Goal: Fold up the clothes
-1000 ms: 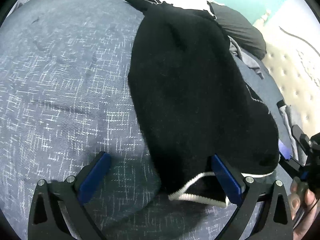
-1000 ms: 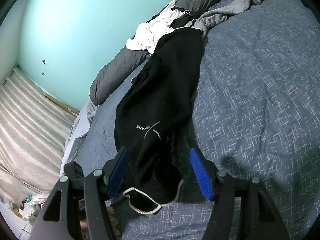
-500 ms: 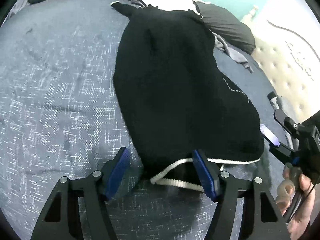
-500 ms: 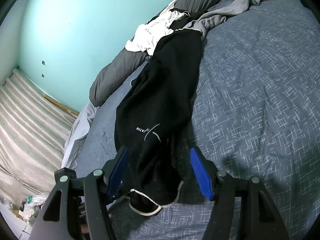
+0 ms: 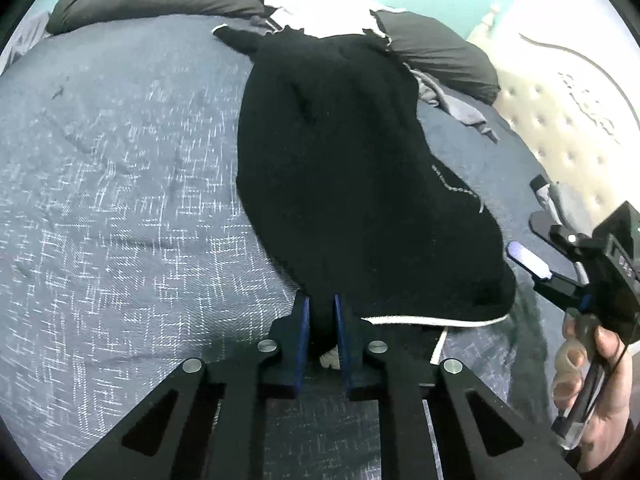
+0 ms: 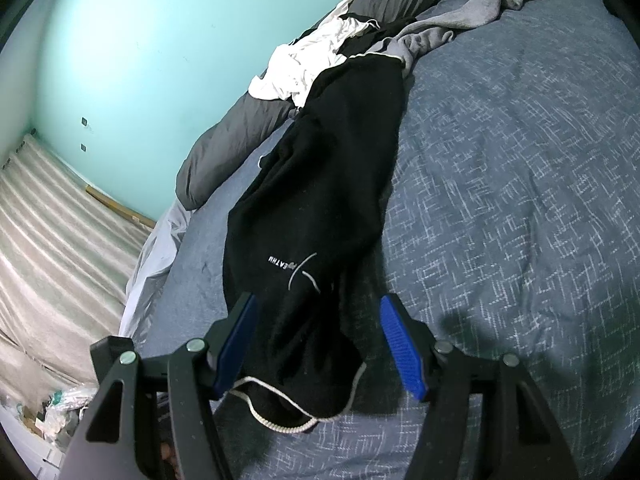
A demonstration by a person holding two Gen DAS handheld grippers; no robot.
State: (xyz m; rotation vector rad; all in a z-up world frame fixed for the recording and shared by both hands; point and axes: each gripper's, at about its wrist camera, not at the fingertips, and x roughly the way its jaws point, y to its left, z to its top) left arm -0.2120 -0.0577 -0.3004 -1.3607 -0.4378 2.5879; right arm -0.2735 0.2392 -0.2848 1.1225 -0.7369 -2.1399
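1. The black garment [image 5: 352, 184] lies lengthwise on the blue bed cover [image 5: 120, 200], running from the low centre of the left wrist view up to the pile of clothes [image 5: 316, 12] at the top; its white-corded hem is at the near end.
2. The left gripper [image 5: 320, 328] is closing, its blue pads pinching the hem corner at the low centre of the frame. It should finish clamping before it lifts further, so the cloth cannot slip.
3. The right gripper [image 6: 316, 344] stands wide, its pads either side of the other hem corner in the low centre of its view, pressing on nothing. It likely needs to close on both layers and the white cord [image 6: 280, 420].
4. With both corners held, raise them evenly and carry the hem toward the far end, keeping the edge taut.
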